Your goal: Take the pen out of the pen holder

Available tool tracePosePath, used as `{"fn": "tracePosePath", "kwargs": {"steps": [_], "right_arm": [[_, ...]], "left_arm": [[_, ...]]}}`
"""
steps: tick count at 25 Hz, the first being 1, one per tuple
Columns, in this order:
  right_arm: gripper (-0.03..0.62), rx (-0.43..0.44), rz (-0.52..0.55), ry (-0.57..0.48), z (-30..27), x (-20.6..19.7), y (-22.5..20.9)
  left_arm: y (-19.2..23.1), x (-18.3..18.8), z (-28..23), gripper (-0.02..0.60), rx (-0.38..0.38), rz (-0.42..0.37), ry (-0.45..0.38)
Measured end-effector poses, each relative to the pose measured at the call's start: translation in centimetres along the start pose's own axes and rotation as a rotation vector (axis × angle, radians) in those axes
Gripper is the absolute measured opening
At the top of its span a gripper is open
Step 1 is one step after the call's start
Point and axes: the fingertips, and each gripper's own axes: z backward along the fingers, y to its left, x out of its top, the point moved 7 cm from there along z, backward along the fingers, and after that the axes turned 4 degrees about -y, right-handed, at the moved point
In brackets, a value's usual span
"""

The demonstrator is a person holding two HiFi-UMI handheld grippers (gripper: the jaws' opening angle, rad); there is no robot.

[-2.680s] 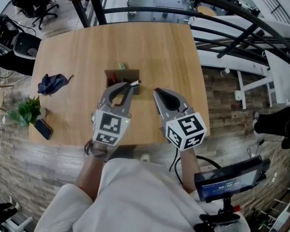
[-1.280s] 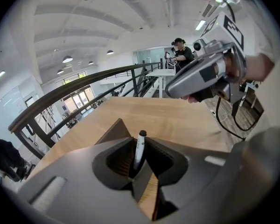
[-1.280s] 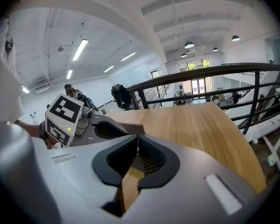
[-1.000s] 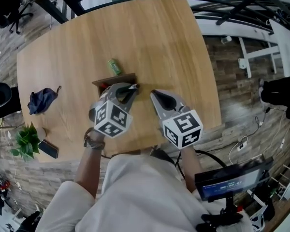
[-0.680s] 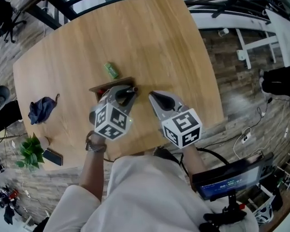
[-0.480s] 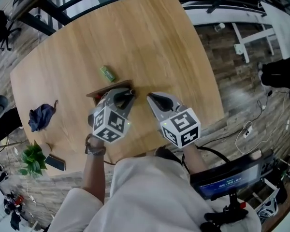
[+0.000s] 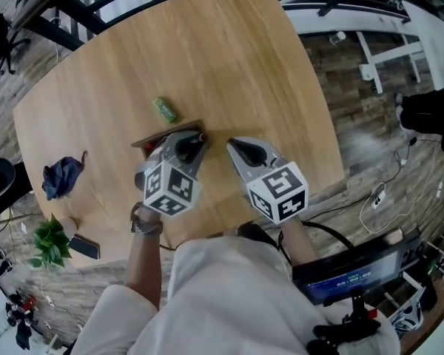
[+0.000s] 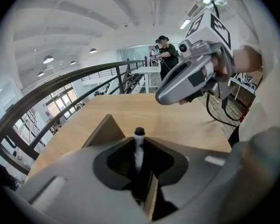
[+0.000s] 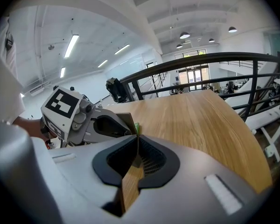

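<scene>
The left gripper [image 7: 192, 142] is clamped on the pen [image 8: 139, 146], pinching the white barrel just under its black cap. The pen stands upright between the jaws. Its lower end is hidden behind them, so I judge rather than see that it sits in the pen holder [image 8: 104, 130]. That brown holder stands on the table [image 7: 229, 65], toward the near edge and in front of the person. The right gripper [image 7: 235, 148] hangs just beside it with its jaws closed on nothing, so nothing steadies the holder.

The main risk is a slanted pull. The barrel could drag against the holder's wall and tip it, or lift it along with the pen. The grip is also high on the pen, so the cap might come off or the barrel might slip. A small green thing [image 7: 163, 109] lies just beyond the holder, toward the far edge, and a toppling holder could knock it.
</scene>
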Motion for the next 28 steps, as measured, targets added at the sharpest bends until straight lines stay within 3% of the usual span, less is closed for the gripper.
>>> {"fn": "tracePosePath", "kwargs": {"steps": [17,28], "right_arm": [[0.011,0.019,0.042,-0.020,1.2,0.2,0.8],[0.010,0.021,0.081,-0.065,3.1,0.9,1.8]], "left_arm": [[-0.3,1.0,1.9,0.069,0.114,0.002,-0.044],[-0.7,2.2,3.6,0.069,0.159,0.027,-0.116]]}}
